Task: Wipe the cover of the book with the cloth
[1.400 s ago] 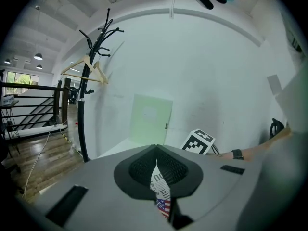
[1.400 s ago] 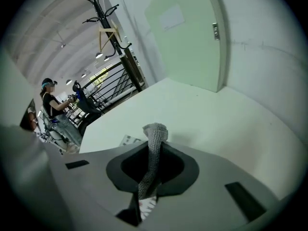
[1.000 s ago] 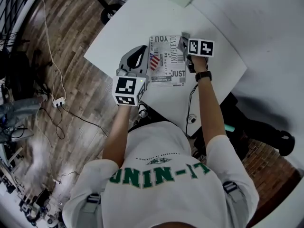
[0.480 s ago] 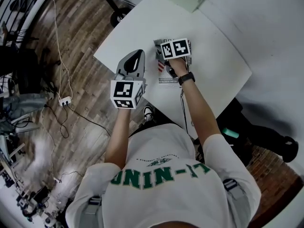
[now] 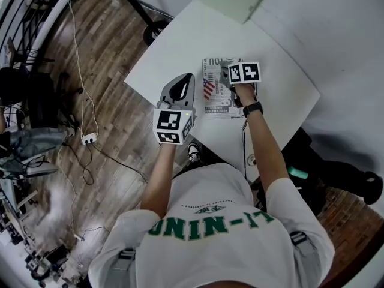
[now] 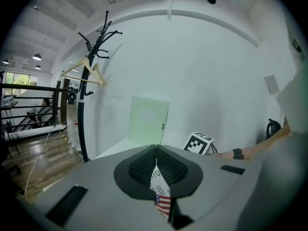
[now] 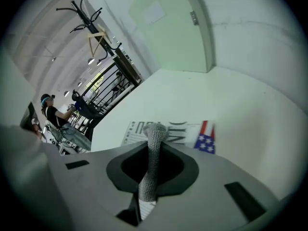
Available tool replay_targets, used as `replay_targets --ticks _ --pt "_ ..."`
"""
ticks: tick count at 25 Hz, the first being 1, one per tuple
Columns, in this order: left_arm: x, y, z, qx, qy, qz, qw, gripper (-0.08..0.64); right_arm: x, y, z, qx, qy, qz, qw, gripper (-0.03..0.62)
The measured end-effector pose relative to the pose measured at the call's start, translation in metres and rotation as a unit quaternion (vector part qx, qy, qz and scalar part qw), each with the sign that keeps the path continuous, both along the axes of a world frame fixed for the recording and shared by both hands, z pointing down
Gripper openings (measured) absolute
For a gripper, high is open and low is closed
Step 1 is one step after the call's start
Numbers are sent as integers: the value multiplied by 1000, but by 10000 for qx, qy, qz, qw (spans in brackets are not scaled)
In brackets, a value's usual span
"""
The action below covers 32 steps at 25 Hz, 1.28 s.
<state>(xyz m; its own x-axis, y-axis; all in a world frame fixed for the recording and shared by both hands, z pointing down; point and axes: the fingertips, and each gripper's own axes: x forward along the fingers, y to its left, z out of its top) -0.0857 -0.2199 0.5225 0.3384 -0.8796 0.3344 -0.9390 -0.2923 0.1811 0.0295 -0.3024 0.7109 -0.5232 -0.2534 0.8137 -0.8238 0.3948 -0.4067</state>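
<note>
— Right gripper [image 7: 155,134], status?
— Your fingers are clamped on the grey cloth [image 7: 150,167]. Its free end hangs over the book [image 5: 215,95], which lies flat on the white surface [image 5: 180,47].
— Left gripper [image 6: 156,148]?
— Your fingers are closed tip to tip at the book's flag edge. The cover shows through the slit between them.

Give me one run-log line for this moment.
left gripper: jaws together, empty | right gripper: jaws shut on cloth, over book | book: flat on table
</note>
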Motion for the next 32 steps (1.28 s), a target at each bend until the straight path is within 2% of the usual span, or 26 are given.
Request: replay_targets --ticks 3,6,11,14,20,24,28,32 --pt "18 -5 -2 37 69 207 9998 15 43 -7 -1 37 113 363 9993 38" --pt "33 -7 -3 61 108 386 9992 15 77 -12 -1 55 -10 752 9972 38" --pt "38 -4 -3 62 95 456 9989 15 91 -16 2 -8 -8 1001 9950 41" --pt "27 -1 -2 45 74 332 9994 15 76 -17 -4 72 139 858 9962 40" --pt "2 3 0 12 -1 71 10000 15 -32 13 -20 0 -512 -217 9984 40" --pt "-7 8 -1 -9 -31 -30 10000 15 -76 34 -14 -157 -543 -752 9956 40" --pt "-7 9 -1 6 -15 -24 10000 15 -77 46 3 -226 -272 -967 9947 40" --pt "-1 9 -4 49 32 65 10000 15 -52 44 4 -251 -326 -667 9969 40"
